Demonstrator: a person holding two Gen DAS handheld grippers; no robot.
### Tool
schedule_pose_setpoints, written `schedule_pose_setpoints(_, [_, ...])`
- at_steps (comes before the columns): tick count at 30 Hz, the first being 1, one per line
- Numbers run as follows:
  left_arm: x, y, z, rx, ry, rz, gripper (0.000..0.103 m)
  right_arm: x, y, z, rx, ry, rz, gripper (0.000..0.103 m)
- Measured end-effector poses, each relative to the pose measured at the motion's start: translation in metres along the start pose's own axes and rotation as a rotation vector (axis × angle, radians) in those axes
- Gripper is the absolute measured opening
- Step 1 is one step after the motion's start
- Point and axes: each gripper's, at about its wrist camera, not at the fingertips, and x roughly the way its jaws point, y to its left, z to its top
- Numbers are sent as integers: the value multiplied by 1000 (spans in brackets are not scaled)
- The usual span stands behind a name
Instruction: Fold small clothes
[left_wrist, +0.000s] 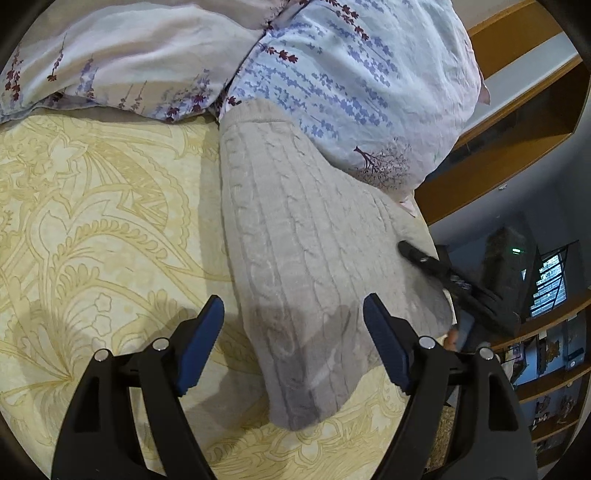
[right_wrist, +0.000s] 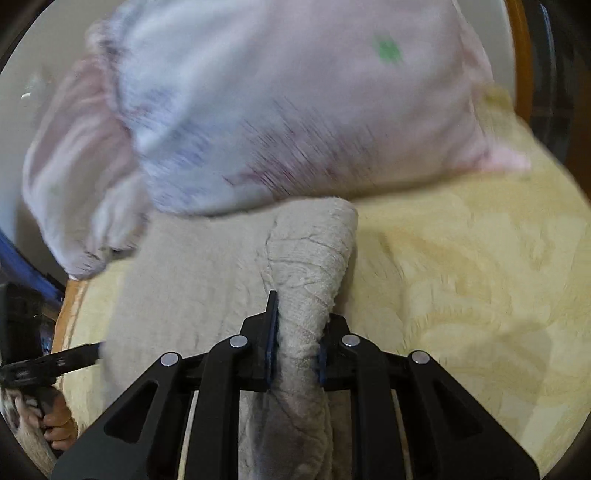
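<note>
A beige cable-knit sweater (left_wrist: 295, 236) lies on the yellow patterned bed sheet (left_wrist: 92, 206), its far end against a floral pillow. My left gripper (left_wrist: 293, 314) is open and empty, hovering just above the sweater's near part. My right gripper (right_wrist: 297, 325) is shut on a bunched fold of the sweater (right_wrist: 306, 291) and holds it up off the flat part of the sweater (right_wrist: 192, 280). The right gripper also shows at the sweater's right edge in the left wrist view (left_wrist: 436, 266). The left gripper shows at the far left of the right wrist view (right_wrist: 74, 354).
Floral pillows (left_wrist: 351, 74) lie at the head of the bed; they look blurred in the right wrist view (right_wrist: 295, 110). A wooden bed frame (left_wrist: 498, 158) and shelves (left_wrist: 554, 369) stand at the right. The bed edge (right_wrist: 70, 302) is at the left.
</note>
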Motion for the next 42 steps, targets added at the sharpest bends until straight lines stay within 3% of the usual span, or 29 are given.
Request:
schedule_pose_setpoints(3, [-1,1,-4,6,2,-2,77,-12,-14,-5,66,-4,62,29])
schedule_pose_setpoints(5, [-2,1,-7,4,8,0,77,-28,-21,-11,89,-2,87,49])
schedule_pose_setpoints(11, [-3,-8,-13,34,-1,-6,77,-61,-39,-44,130,22,173,50])
schedule_pose_setpoints(13, [-2,-10,-15,38,-2,9,77,-61,-33,-55,113,34,167,47])
schedule_pose_setpoints(16, [1,-13,-18,43,8,29,77,-58,-23,-61,76,33,152,26])
schedule_pose_setpoints(17, [2,-14,-19,43,13,33,77,-57,-19,-62,63,23,142,14])
schedule_pose_setpoints(25, [3,-17,-25,65,36,41,77,-89,-13,-73,30,-55,182,9])
schedule_pose_setpoints(28, [5,-16,-26,62,44,40,77,-78,-23,-83,42,-8,98,9])
schedule_pose_setpoints(30, [5,-14,-26,48,44,30,77,-68,-33,-84,90,26,115,9])
schedule_pose_setpoints(33, [1,-8,-22,17,21,7,78,-72,-40,-75,141,25,176,20])
schedule_pose_setpoints(35, [-3,-2,-15,-7,4,3,78,-77,-43,-64,168,8,183,55])
schedule_pose_setpoints(38, [-2,5,-1,-39,-10,1,78,-74,-49,-43,201,-19,211,58])
schedule_pose_setpoints(42, [4,8,15,-52,-21,11,78,-45,-61,-15,280,11,241,58])
